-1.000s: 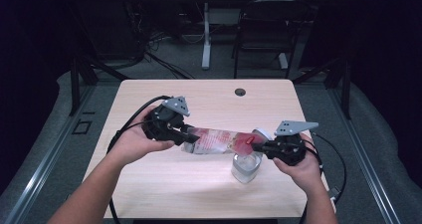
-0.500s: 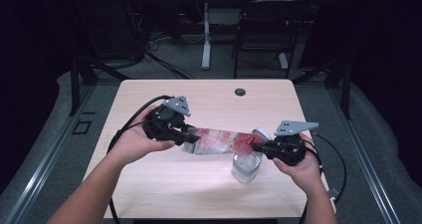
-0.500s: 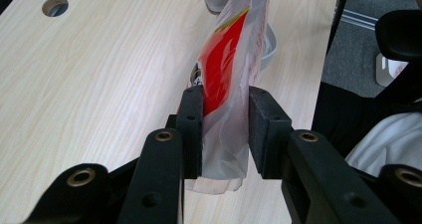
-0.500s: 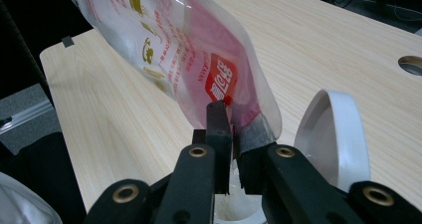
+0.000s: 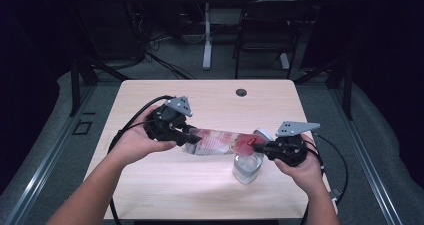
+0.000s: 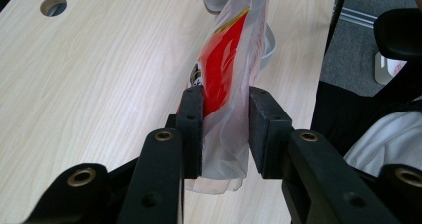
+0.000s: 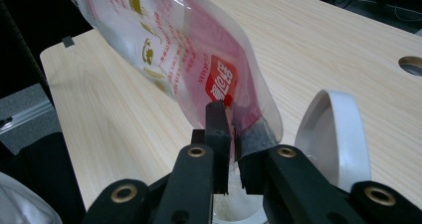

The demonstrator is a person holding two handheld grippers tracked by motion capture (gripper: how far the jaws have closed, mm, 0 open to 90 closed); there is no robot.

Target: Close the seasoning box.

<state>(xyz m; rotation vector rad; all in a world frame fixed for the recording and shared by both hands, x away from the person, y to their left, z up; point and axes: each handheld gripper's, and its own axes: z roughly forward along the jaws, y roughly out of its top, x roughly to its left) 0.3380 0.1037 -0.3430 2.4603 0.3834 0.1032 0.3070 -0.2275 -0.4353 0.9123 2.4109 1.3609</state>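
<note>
Nearest the camera in the high view, two forearms come up from the bottom edge, each hand wrapped around a gripper over the front half of the table point(image 5: 150, 185). The right gripper point(image 5: 261, 146) points left, level with the tabletop, its grey plate on top; the left gripper point(image 5: 192, 136) points right, so the two face each other with a plastic pouch point(image 5: 220, 141) stretched between them.

The pouch hangs just above the wood, clear with red printing, lying roughly level from one hand to the other. In the right gripper view the jaws have just been easing apart, yet a corner of the pouch point(image 7: 199, 59) sits between the pads point(image 7: 217, 129), which stand close together and appear to pinch the film. In the left gripper view the two pads point(image 6: 191, 129) stand wider and press on the pouch's point(image 6: 226, 74) bunched end from both sides.

Under the right end of the pouch stands a clear jar point(image 5: 247, 167), its white lid point(image 7: 331, 134) tipped up just beside the right jaws. The jar's mouth is mostly hidden behind the jaws; what it holds I cannot make out.

Farther off, a round hole point(image 5: 241, 92) sits near the table's far edge
</note>
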